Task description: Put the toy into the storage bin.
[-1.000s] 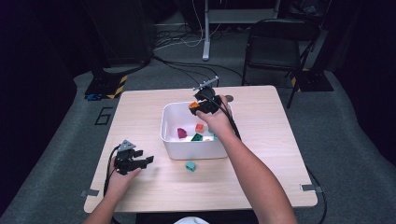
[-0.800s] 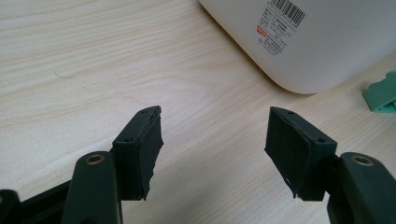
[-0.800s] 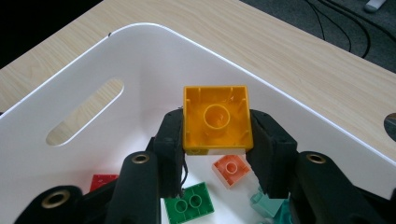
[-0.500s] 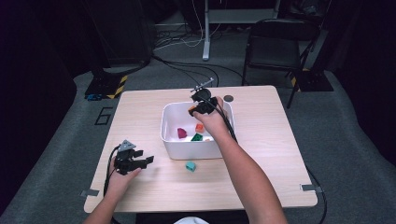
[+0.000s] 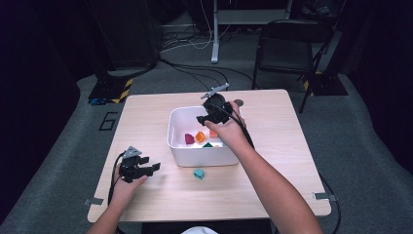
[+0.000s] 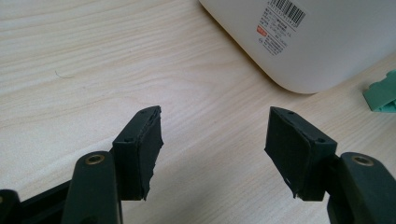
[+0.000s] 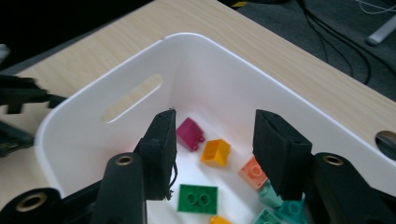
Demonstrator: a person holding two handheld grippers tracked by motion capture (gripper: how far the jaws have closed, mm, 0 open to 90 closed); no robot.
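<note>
Nearest, at the table's (image 5: 146,204) front left: left gripper (image 5: 146,170), low over the wood, jaws spread wide and empty, only bare wood between the pads (image 6: 140,149). Just ahead of it in the left gripper view, the rounded corner of the white bin (image 6: 317,46) with a barcode label (image 6: 282,21), and the edge of a teal brick (image 6: 380,91) at the right. In the high view, this teal brick (image 5: 198,173) alone on the table, just in front of the bin's near wall (image 5: 195,156), not touching it.

Farther on, right gripper (image 5: 207,118) above the bin's far part, jaws just opened further, released, nothing between the pads (image 7: 159,154). Below them, on the bin floor: magenta brick (image 7: 189,133), yellow brick (image 7: 216,152), green brick (image 7: 198,198), orange brick (image 7: 253,171), teal pieces (image 7: 280,207) in the near corner. All loose, none touched by the jaws.

Beyond the table: dark folding chair (image 5: 287,48) and cables (image 5: 195,44) on grey floor.
</note>
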